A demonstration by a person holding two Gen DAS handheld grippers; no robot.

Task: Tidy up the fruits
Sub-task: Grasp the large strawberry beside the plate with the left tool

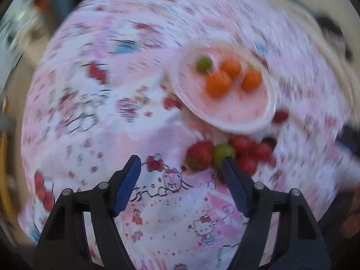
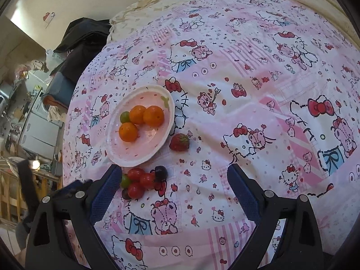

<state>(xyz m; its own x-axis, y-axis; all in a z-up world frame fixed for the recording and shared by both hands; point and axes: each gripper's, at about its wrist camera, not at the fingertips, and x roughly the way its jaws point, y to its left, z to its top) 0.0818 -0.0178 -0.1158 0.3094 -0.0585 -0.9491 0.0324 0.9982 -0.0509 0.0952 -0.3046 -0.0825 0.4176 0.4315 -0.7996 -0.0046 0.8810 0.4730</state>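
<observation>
While the left view is smeared by blur, the right view is sharp. Left gripper [image 1: 181, 160]: jaws spread wide, nothing between them, over bare sheet [image 1: 94, 117]. Its right finger [image 1: 234, 180] tip sits against or just in front of the green grape [image 1: 223, 151]; contact cannot be told.

Right gripper [image 2: 172, 171]: jaws wide, holding nothing. Its left finger [image 2: 105, 191] lies just beside the fruit cluster [image 2: 141, 181], whose cherry tomatoes, green grape and dark grape lie touching each other on the sheet [image 2: 258, 90], between the jaws but hard against the left one.

Plate [image 2: 155, 148]: pink, white-rimmed, just beyond the cluster, rim near it but apart. On it three oranges [image 2: 144, 119] touch one another, with a small green fruit [image 2: 124, 117] touching them on the left. The near half of the plate is bare.

Strawberry [image 2: 179, 142]: alone on the sheet, just beside the plate's right rim.

Open room: wide sheet to the right and beyond the plate in the right view. The bed's edge runs close along the plate's left side, with dark clothing [image 2: 78, 45] and furniture past it.
</observation>
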